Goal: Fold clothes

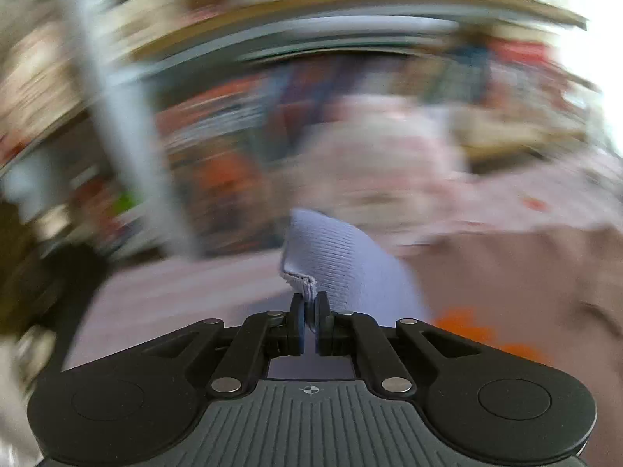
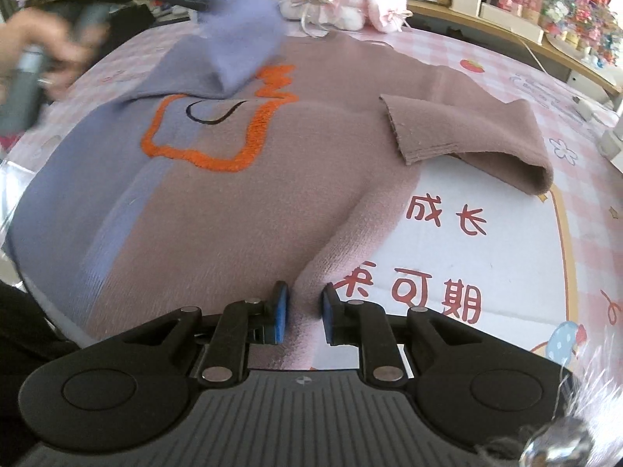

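Sweater [image 2: 241, 194] lies flat on the counter [image 2: 486, 241], brown sleeve [image 2: 467, 136] folded inward. Left hand-held gripper [image 1: 310, 311] is clamped on the lilac cuff [image 1: 331, 257], lifted. Right hand-held gripper [image 2: 304, 311] has pads [image 2: 281, 313] slightly apart, straddling the hem corner.

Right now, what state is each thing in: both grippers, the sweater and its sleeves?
left gripper: shut on the lilac sleeve cuff, lifted.
right gripper: pads either side of the sweater's hem edge; grip unclear.
sweater: flat on the table, front up.
brown sleeve: folded back on itself.
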The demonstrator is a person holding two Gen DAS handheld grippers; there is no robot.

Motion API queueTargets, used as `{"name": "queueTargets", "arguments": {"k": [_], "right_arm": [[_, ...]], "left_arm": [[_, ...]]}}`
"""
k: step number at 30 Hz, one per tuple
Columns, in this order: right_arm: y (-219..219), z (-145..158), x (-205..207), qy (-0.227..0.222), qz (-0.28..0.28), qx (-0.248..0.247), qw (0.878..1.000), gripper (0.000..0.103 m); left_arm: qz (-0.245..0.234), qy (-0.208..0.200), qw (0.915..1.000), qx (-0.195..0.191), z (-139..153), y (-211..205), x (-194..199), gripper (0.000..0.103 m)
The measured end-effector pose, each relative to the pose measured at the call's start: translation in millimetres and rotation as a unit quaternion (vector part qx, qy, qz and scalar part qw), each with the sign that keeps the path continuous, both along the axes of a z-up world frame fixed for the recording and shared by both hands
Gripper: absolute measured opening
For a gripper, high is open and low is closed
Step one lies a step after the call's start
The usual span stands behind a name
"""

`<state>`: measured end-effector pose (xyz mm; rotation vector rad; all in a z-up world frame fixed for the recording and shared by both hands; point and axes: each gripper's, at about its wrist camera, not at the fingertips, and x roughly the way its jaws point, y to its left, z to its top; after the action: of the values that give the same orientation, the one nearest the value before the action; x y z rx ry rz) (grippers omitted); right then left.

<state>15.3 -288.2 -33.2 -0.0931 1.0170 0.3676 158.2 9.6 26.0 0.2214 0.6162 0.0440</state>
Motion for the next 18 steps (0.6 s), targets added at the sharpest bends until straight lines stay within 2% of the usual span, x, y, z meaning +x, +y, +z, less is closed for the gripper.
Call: {"name": "queueTargets", "arguments": {"k": [2, 4, 8, 13, 18], "right_arm": [[1.3, 0.0, 1.5, 0.001, -0.008, -0.002, 1.0, 0.017], [3.0, -0.9, 4.8, 0.003, -0.015, -0.006, 1.0, 0.017], [6.3, -0.7, 7.3, 0.008, -0.032, -0.009, 0.999, 0.017], [12.4, 2.8, 2.9, 0.011, -0.047, -0.024, 0.999, 0.017], [18.6, 3.0, 2.2, 0.009, -0.055, -0.044, 0.997, 0.017]], "left_arm": [[0.063, 0.004, 0.9979, 0.01, -0.2, 58.2, -2.7, 0.004], [0.121, 0.01, 0.9924, 0.02, -3.1, 109.2, -5.8, 0.004], [0.19, 0.018, 0.9811, 0.032, -9.5, 177.6, -9.2, 0.004], [0.219, 0.025, 0.9744, 0.042, -20.0, 219.4, -11.9, 0.005], [0.224, 0.008, 0.9744, 0.017, -22.2, 236.0, -15.2, 0.007]]}}
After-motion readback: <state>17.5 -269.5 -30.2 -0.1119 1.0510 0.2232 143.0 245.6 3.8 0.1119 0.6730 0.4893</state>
